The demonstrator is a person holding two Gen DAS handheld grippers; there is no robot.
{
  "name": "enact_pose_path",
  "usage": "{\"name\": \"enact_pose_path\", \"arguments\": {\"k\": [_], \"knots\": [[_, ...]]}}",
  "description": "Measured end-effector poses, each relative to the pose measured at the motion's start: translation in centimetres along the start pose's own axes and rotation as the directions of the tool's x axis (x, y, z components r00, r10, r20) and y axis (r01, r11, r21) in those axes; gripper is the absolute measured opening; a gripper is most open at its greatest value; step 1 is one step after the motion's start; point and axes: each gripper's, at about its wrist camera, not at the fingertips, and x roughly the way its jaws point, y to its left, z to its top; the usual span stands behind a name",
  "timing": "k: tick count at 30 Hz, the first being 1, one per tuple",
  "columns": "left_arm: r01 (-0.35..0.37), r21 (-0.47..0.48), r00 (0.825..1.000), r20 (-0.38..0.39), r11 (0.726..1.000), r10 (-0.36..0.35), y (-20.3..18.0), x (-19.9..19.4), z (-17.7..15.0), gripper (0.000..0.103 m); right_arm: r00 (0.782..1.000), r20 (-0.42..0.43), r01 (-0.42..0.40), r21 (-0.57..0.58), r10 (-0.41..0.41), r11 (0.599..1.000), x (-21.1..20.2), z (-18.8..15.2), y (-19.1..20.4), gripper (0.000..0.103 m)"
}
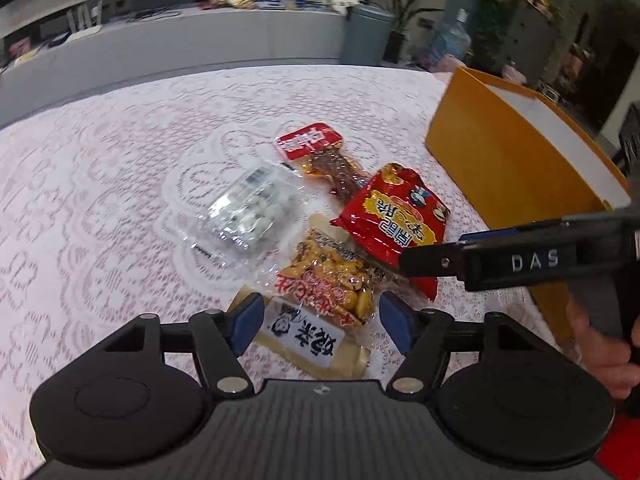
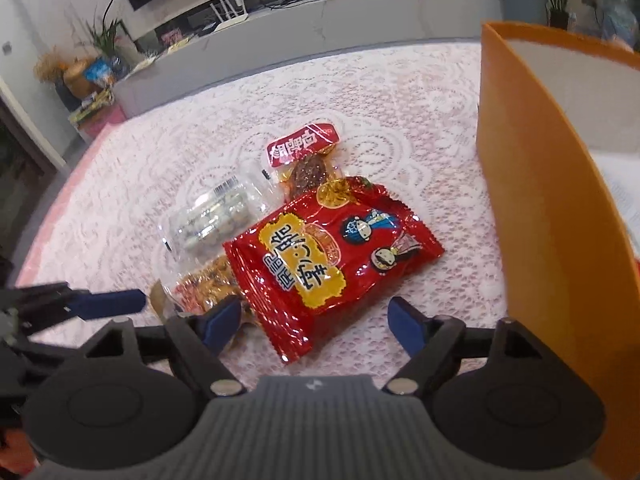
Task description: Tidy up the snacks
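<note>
Several snack packets lie bunched on the lace tablecloth [image 1: 120,168]. My left gripper [image 1: 322,324] is open, and the near end of a clear packet of yellow nuts [image 1: 320,292] with a white label lies between its blue pads. My right gripper [image 2: 314,322] is open too, standing over the near end of a red packet [image 2: 332,248] with yellow lettering. That red packet [image 1: 394,216] lies partly on the nut packet [image 2: 208,284]. Beyond them lie a clear bag of white sweets [image 1: 252,208] [image 2: 212,216] and a red-labelled meat snack [image 1: 320,152] [image 2: 304,156].
An open orange box [image 1: 500,160] [image 2: 540,200] with a white inside stands at the right of the snacks. A person's hand [image 1: 600,344] holds the right gripper's handle. Behind the table [image 2: 400,92] run a grey counter [image 1: 200,40], plants and a grey bin [image 1: 368,32].
</note>
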Motion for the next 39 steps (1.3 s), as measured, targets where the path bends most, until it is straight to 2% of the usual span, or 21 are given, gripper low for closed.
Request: {"name": "enact_pose_path", "arguments": {"k": [8, 17, 23, 28, 32, 36, 39], "knots": [[0.017, 0.133, 1.000, 0.022, 0.991, -0.020, -0.8, 1.8, 0.6, 0.083, 1.000, -0.017, -0.020, 0.045, 0.021, 0.999, 0.9, 0.2, -0.7, 0.079], [0.029, 0.179, 0.999, 0.028, 0.983, -0.034, -0.6, 3.0, 0.6, 0.092, 1.000, -0.023, -0.007, 0.058, 0.008, 0.998, 1.6, 0.4, -0.7, 0.079], [-0.050, 0.314, 0.999, 0.013, 0.948, 0.048, -2.2, 3.9, -0.1, 0.091, 1.000, -0.020, -0.011, 0.061, 0.012, 0.998, 1.6, 0.4, -0.6, 0.080], [-0.080, 0.302, 0.997, 0.020, 0.950, 0.077, -2.2, 3.9, -0.2, 0.083, 1.000, -0.014, 0.009, 0.033, -0.008, 0.999, 1.6, 0.2, -0.2, 0.077], [-0.139, 0.350, 0.990, 0.056, 0.926, 0.128, -3.6, 4.1, -0.6, 0.079, 0.999, -0.012, 0.036, -0.010, -0.036, 0.999, 1.5, 0.0, 0.4, 0.076], [-0.170, 0.350, 0.985, 0.080, 0.921, 0.151, -4.0, 4.2, -0.8, 0.078, 0.999, -0.009, 0.043, -0.018, -0.043, 0.999, 1.5, -0.1, 0.5, 0.074], [-0.189, 0.371, 0.982, 0.092, 0.909, 0.166, -4.4, 4.2, -0.9, 0.075, 0.999, -0.004, 0.049, -0.018, -0.049, 0.999, 1.4, -0.1, 0.4, 0.069]]}}
